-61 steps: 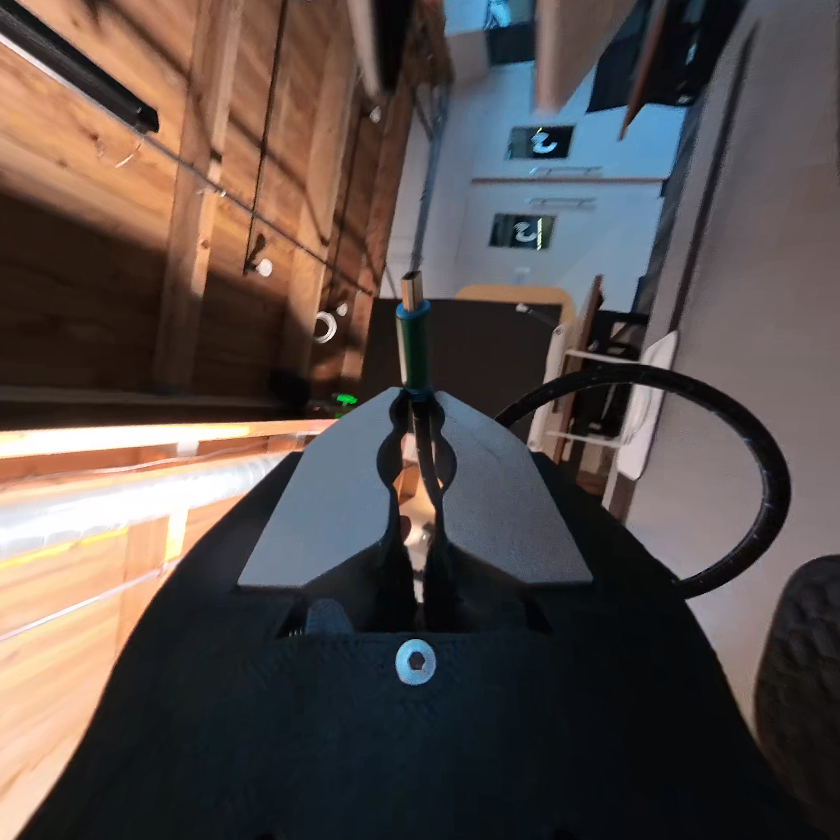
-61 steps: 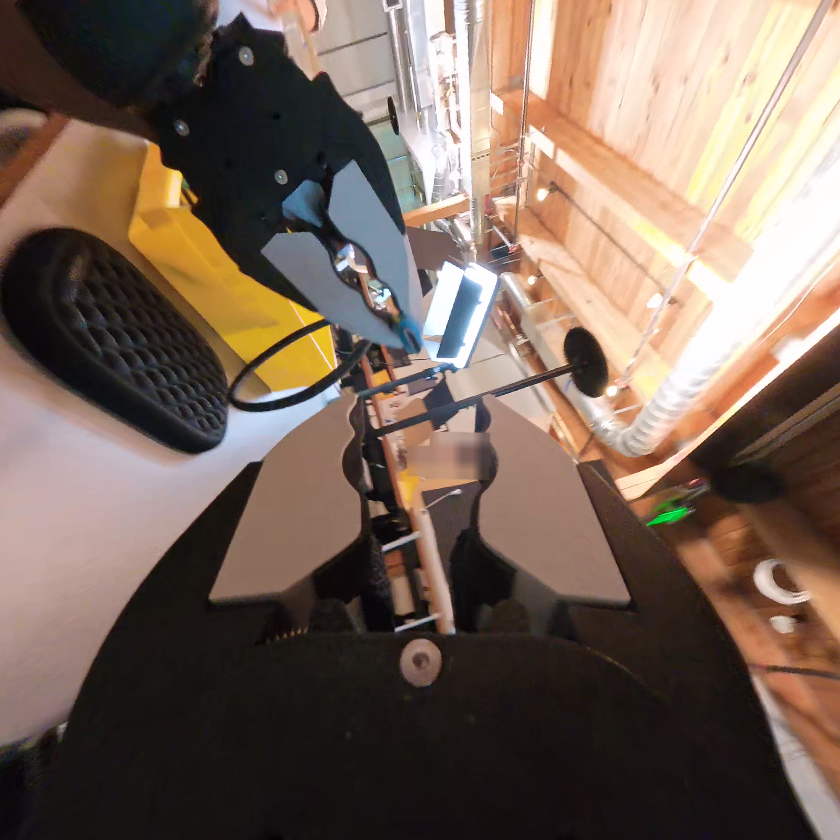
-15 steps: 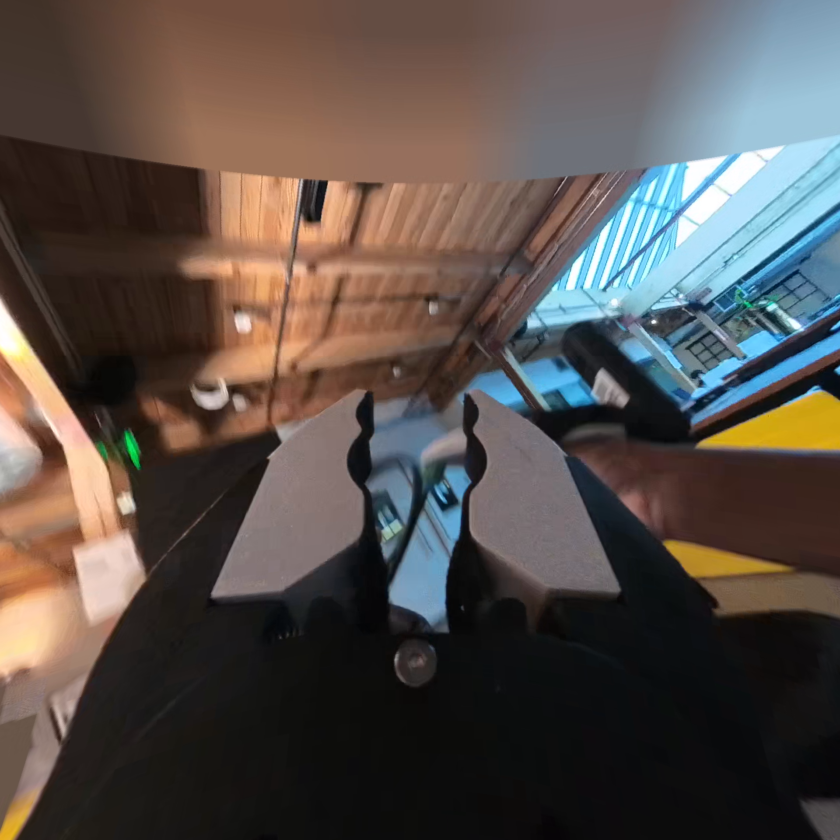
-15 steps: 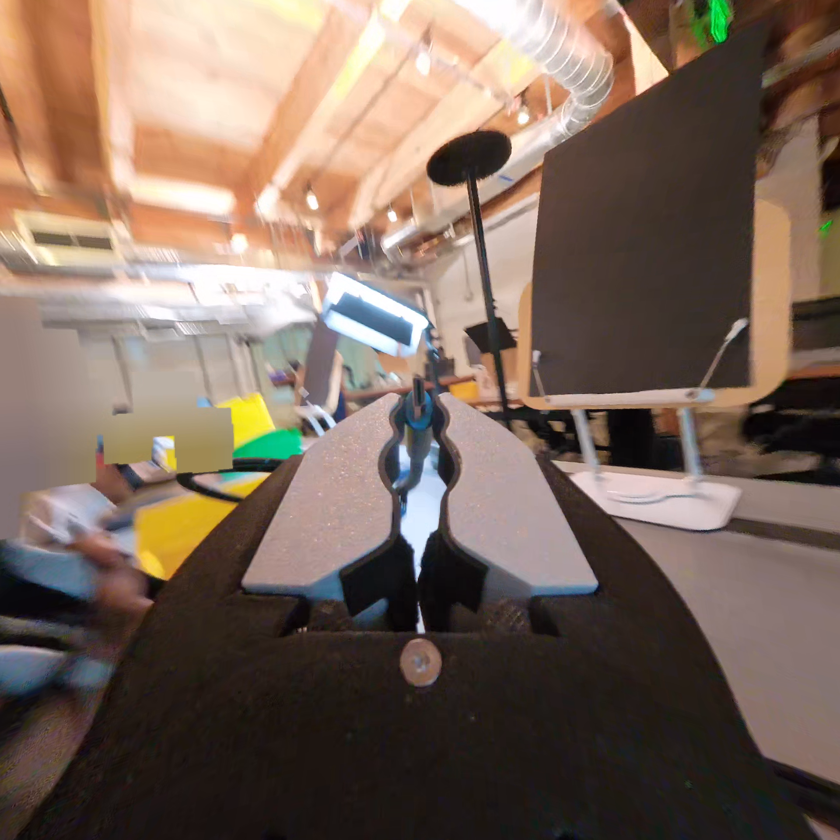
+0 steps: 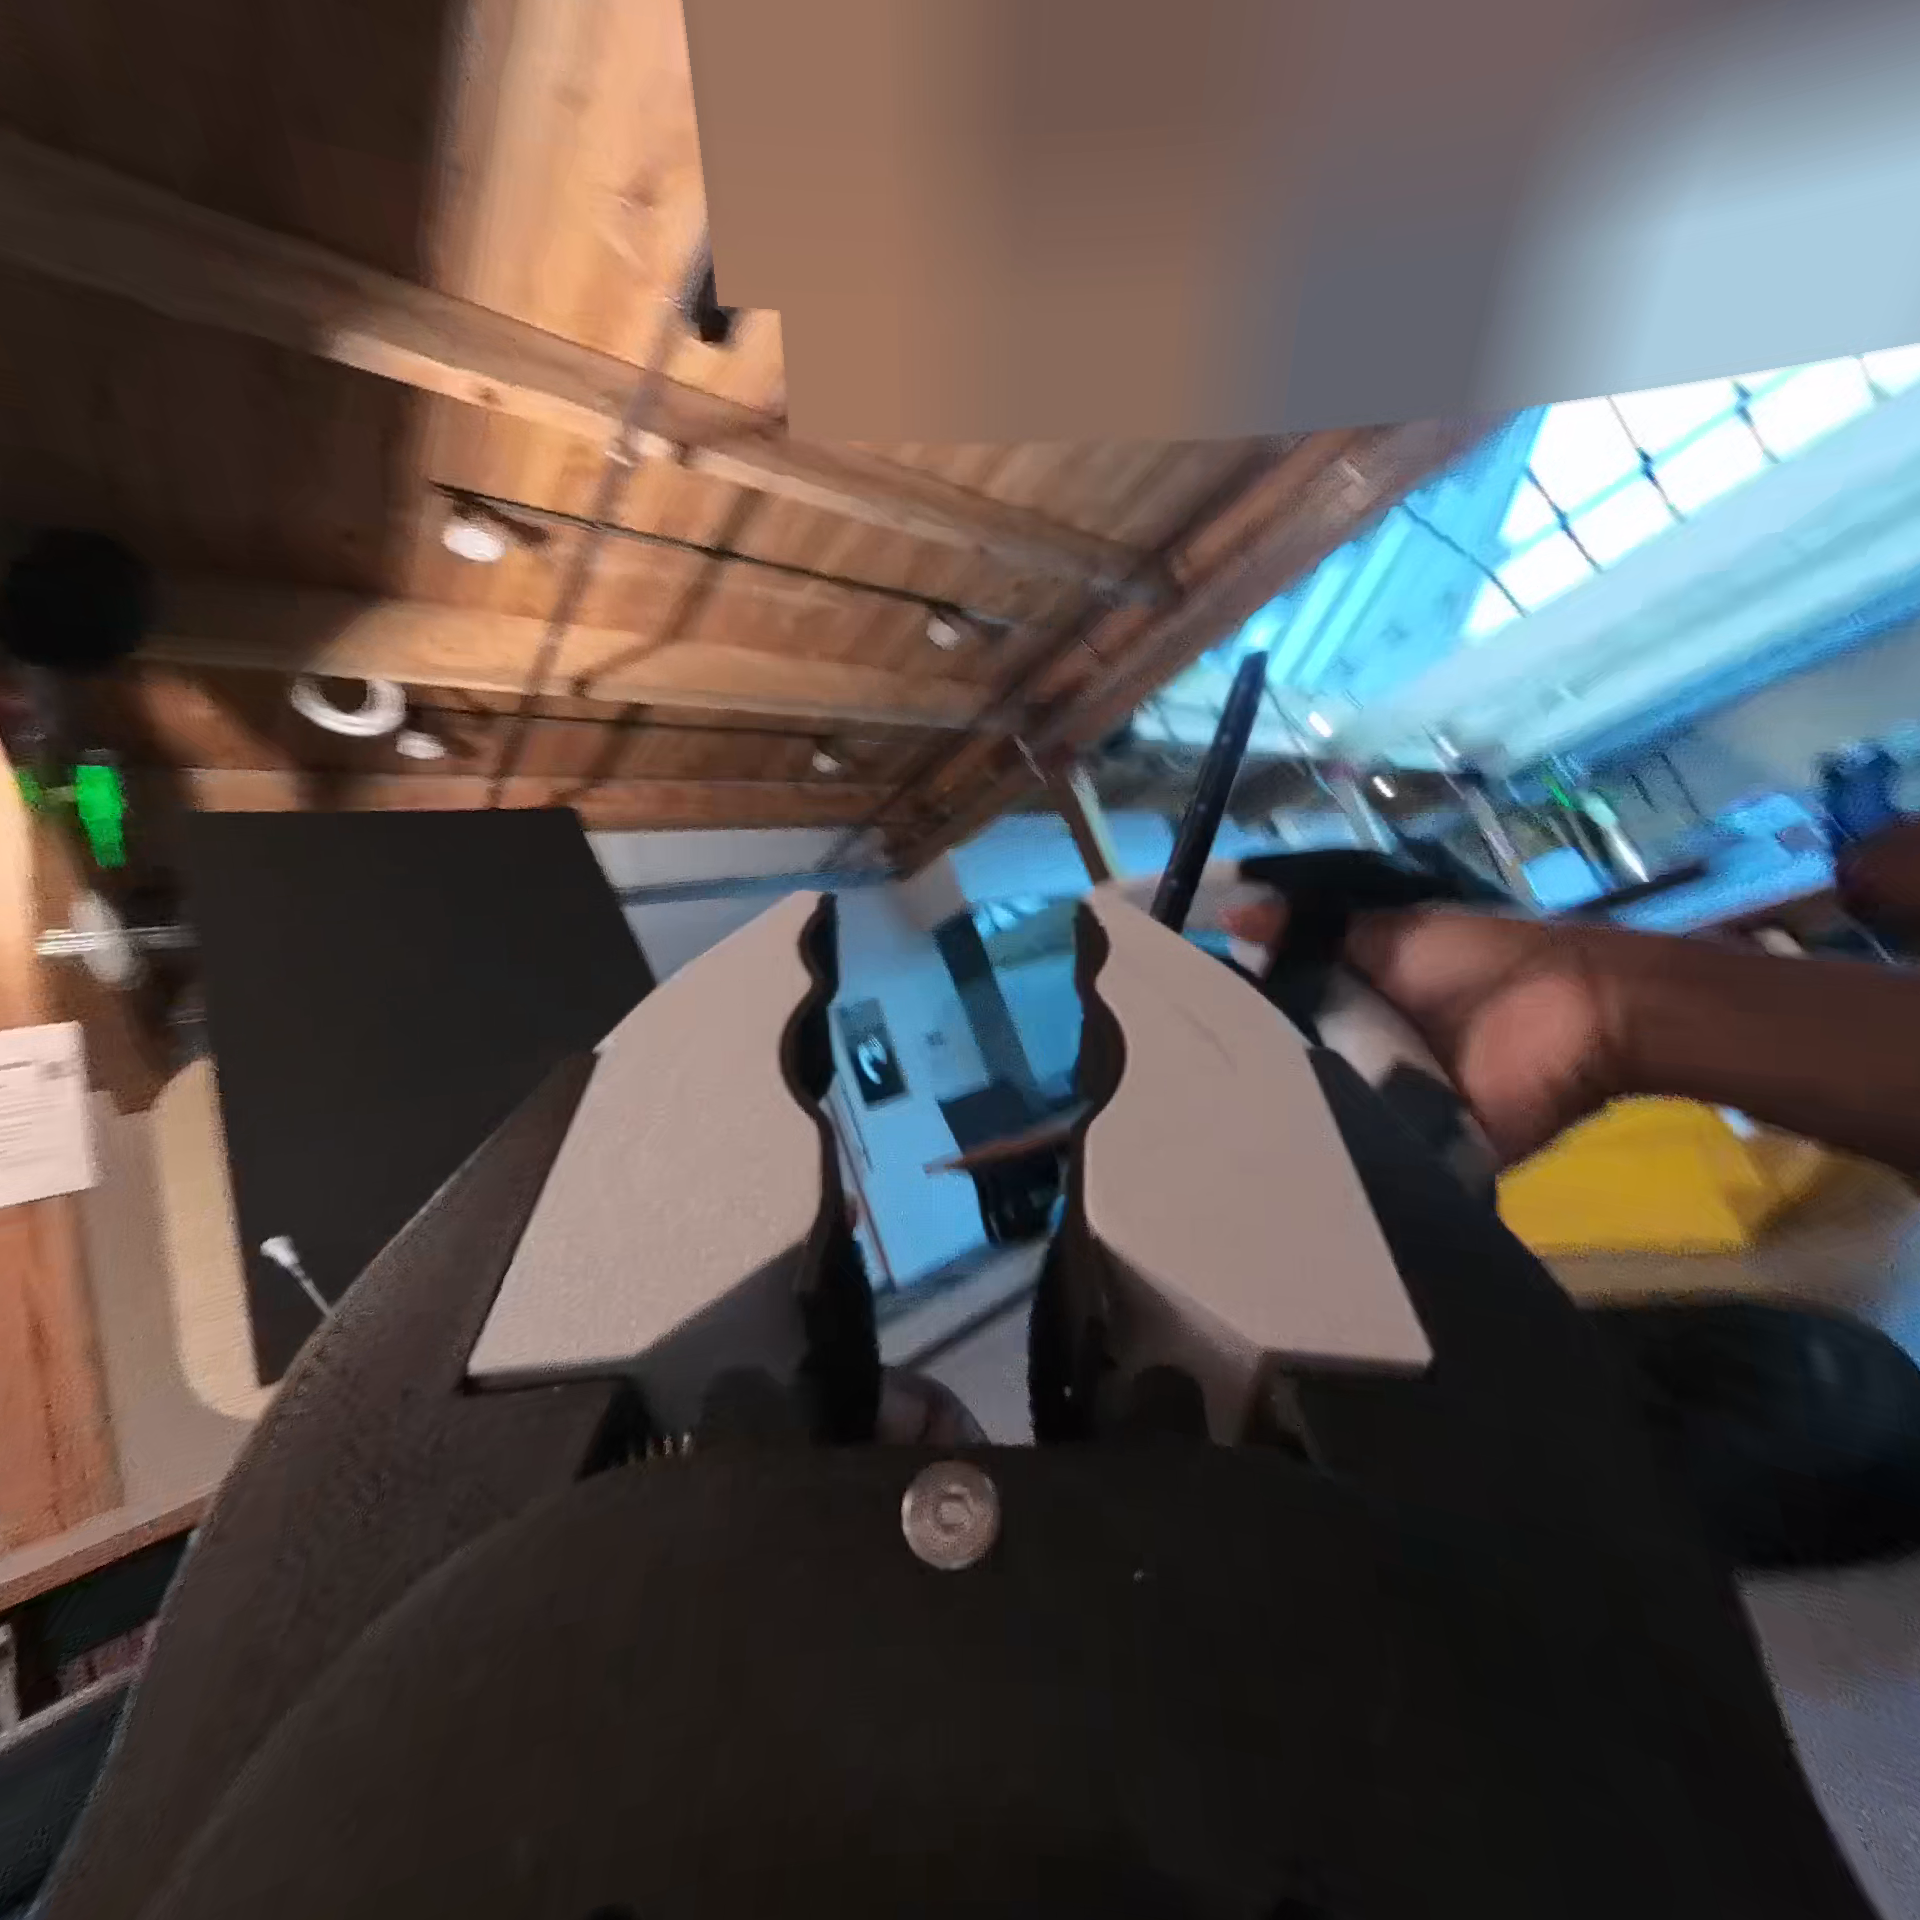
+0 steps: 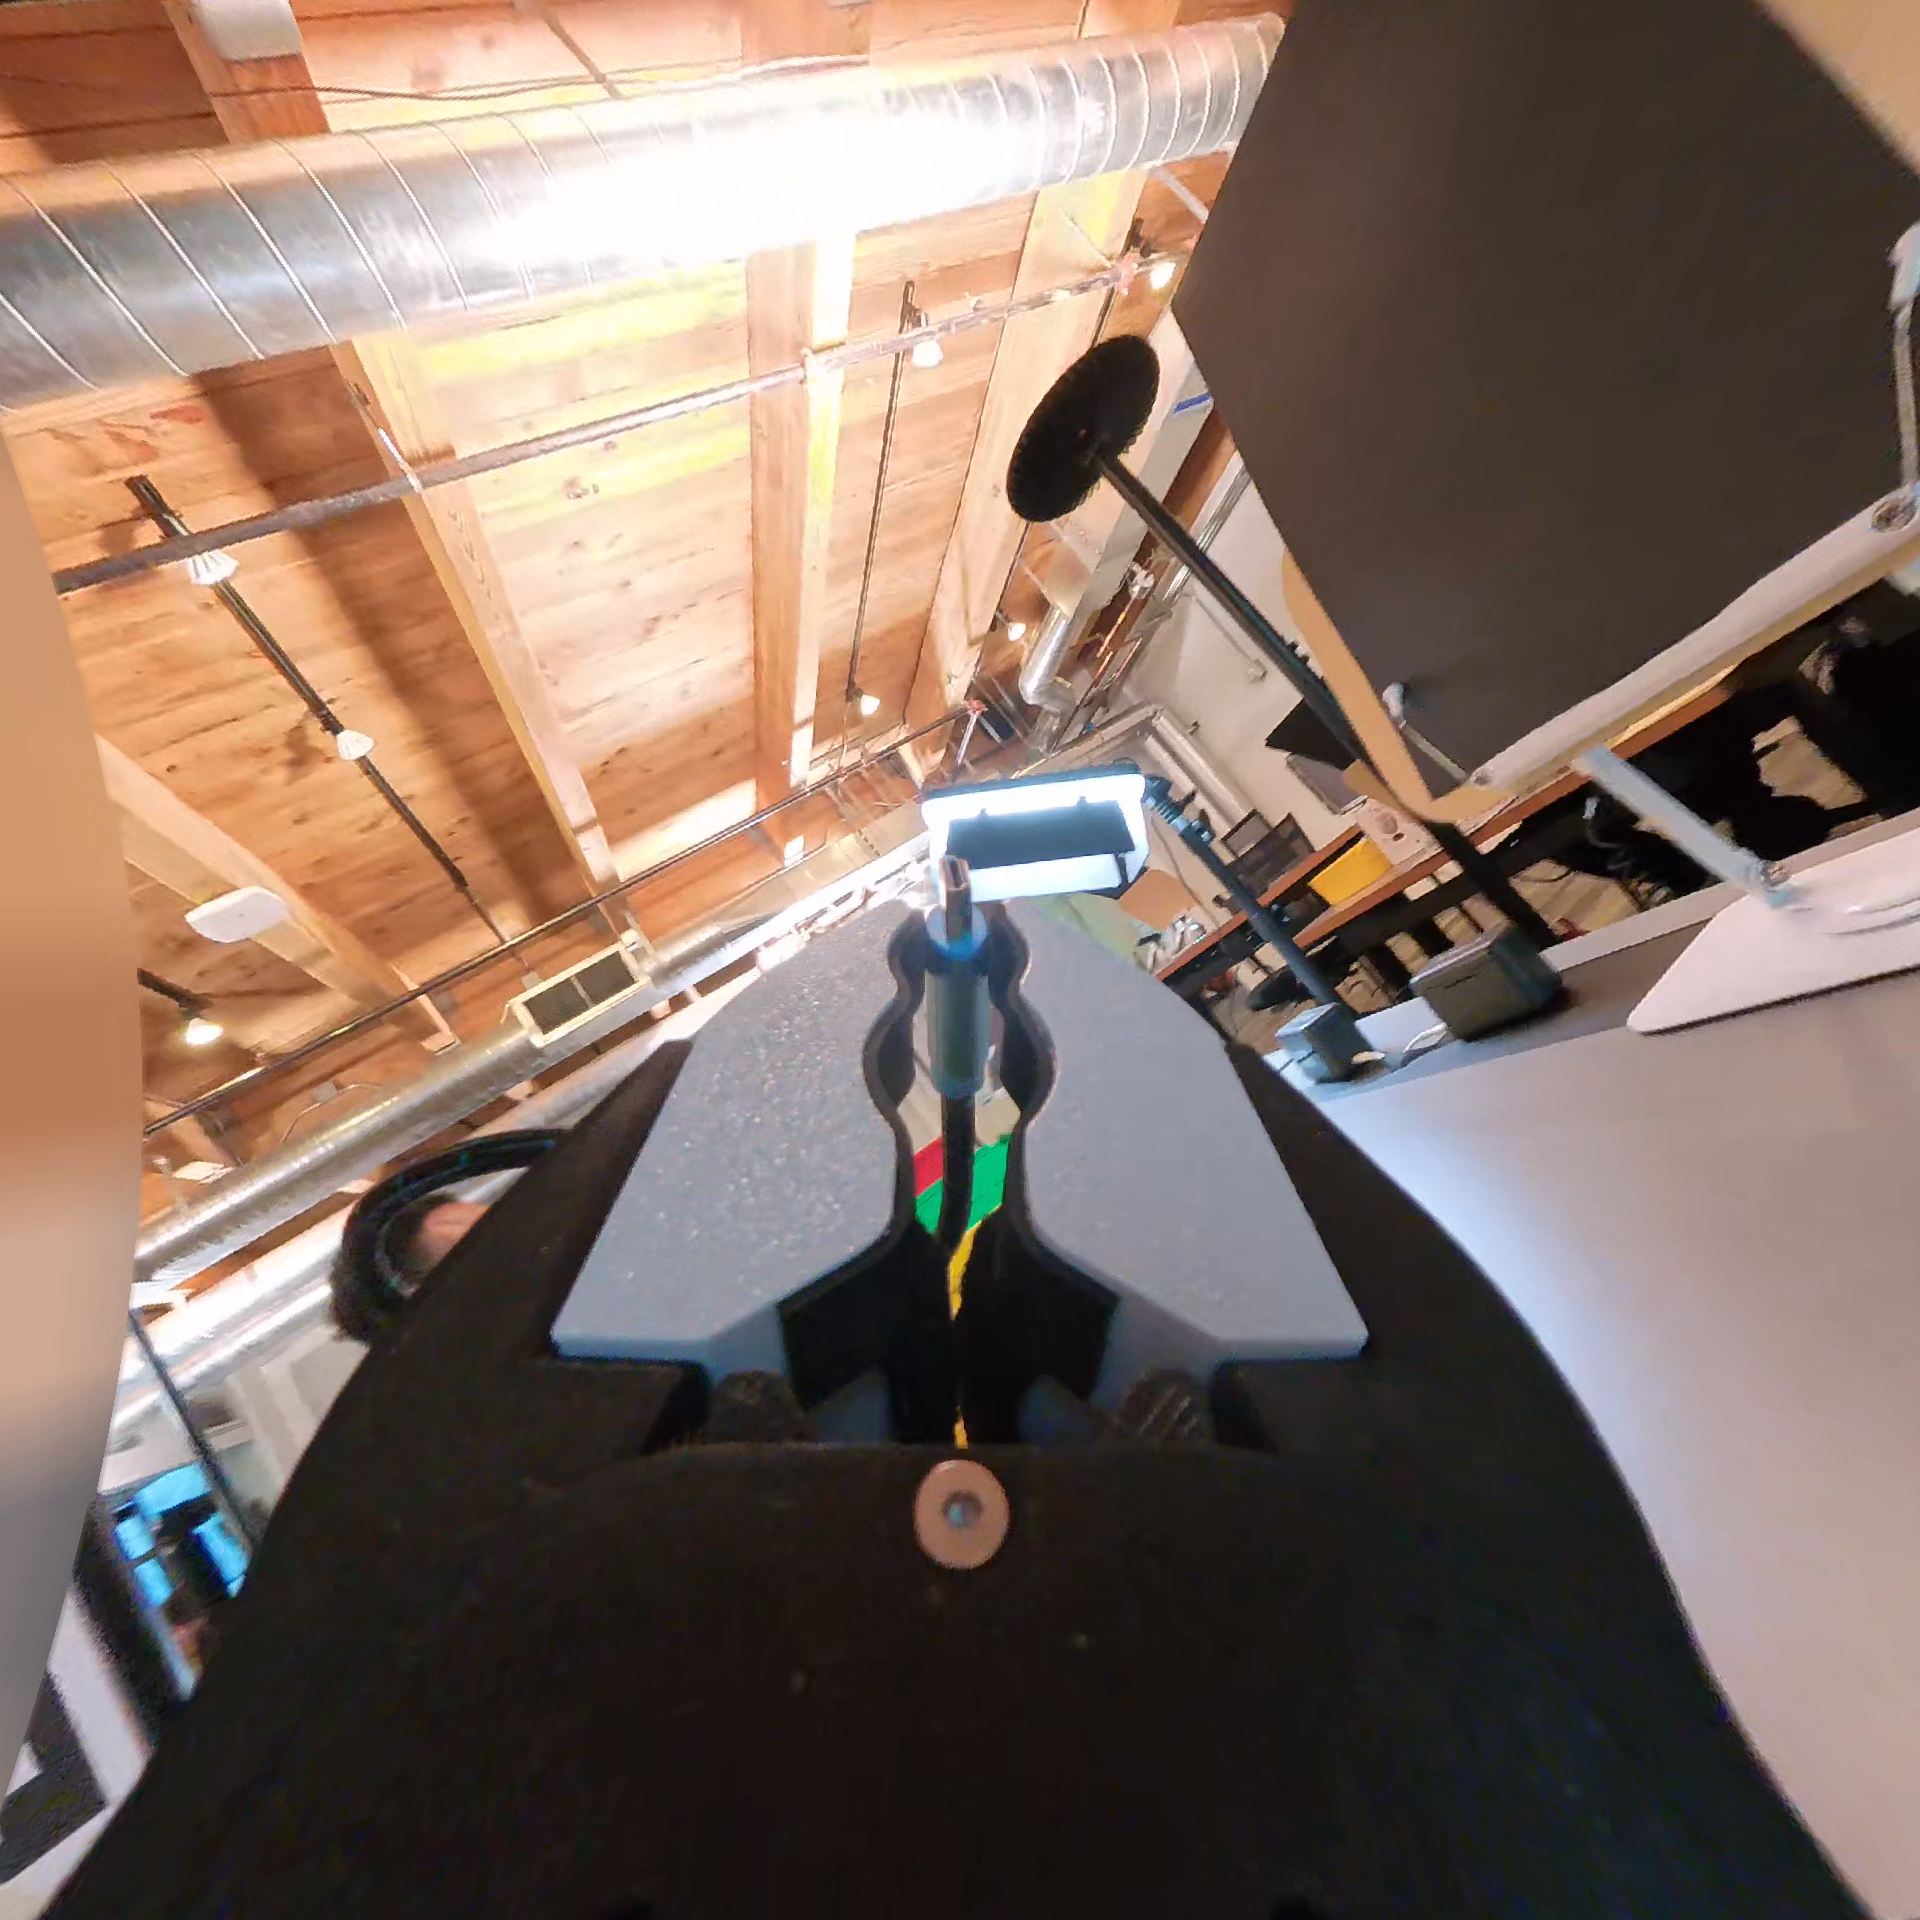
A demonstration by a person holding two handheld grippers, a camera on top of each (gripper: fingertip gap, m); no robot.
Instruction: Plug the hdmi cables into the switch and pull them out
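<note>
My right gripper (image 6: 956, 935) is shut on an HDMI cable plug (image 6: 951, 997), dark grey with a blue ring. Its metal tip sticks out past the fingertips and points up towards the ceiling. The black cable (image 6: 956, 1153) runs back between the fingers, and a loop of it (image 6: 436, 1169) shows at the left. My left gripper (image 5: 951, 935) is open and empty, raised above the table. In the left wrist view a person's hand (image 5: 1496, 1018) at the right holds the other gripper's black body (image 5: 1320, 883). I see no switch that I can make out.
A black board (image 6: 1558, 364) on a white stand (image 6: 1818, 956) sits at the back of the grey table (image 6: 1610, 1299). Two small dark boxes (image 6: 1486, 982) stand at its far edge. A black oval pad (image 5: 1766, 1434) and a yellow object (image 5: 1621, 1184) lie to the right.
Two seconds ago my left gripper held the plug and my right was open. Now the right gripper holds the plug and the left is open and empty. Both views have swung round.
</note>
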